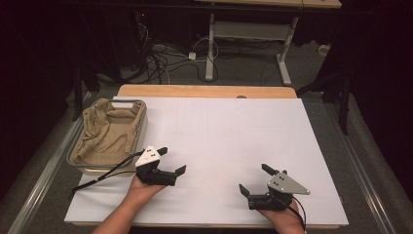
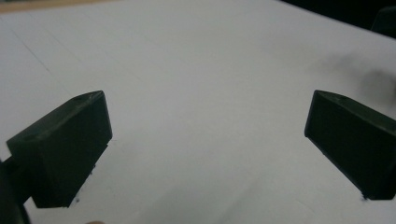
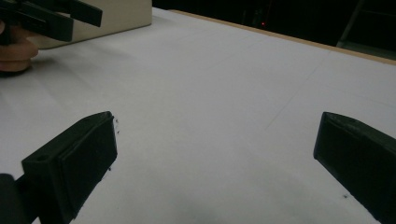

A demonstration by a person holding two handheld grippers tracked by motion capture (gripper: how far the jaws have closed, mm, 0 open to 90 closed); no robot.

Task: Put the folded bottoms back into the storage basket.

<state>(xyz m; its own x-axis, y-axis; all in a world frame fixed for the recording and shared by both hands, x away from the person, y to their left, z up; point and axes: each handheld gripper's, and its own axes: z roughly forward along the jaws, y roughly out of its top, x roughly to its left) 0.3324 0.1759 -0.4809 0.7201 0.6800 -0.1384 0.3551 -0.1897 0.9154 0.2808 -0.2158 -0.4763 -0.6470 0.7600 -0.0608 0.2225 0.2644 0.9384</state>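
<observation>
A clear plastic bin (image 1: pixel 141 127) at the table's left holds a crumpled tan cloth (image 1: pixel 108 132). My left gripper (image 1: pixel 171 160) rests on the white table sheet (image 1: pixel 229 136) just right of the bin's near corner, jaws wide open and empty. In the left gripper view its two black jaws frame bare white sheet (image 2: pixel 201 93), left gripper (image 2: pixel 208 116). My right gripper (image 1: pixel 253 178) sits near the front right, open and empty. The right gripper view has my right gripper (image 3: pixel 215 135) over bare sheet, with the other hand's gripper (image 3: pixel 56 16) and the bin's wall (image 3: pixel 126 14) at top left.
The white sheet covers a wooden table whose far edge (image 1: pixel 207 90) shows bare. Beyond it lie cables (image 1: pixel 160 61) on the floor and the legs of another desk (image 1: pixel 210 46). A metal rail (image 1: pixel 46 165) runs along the table's left side.
</observation>
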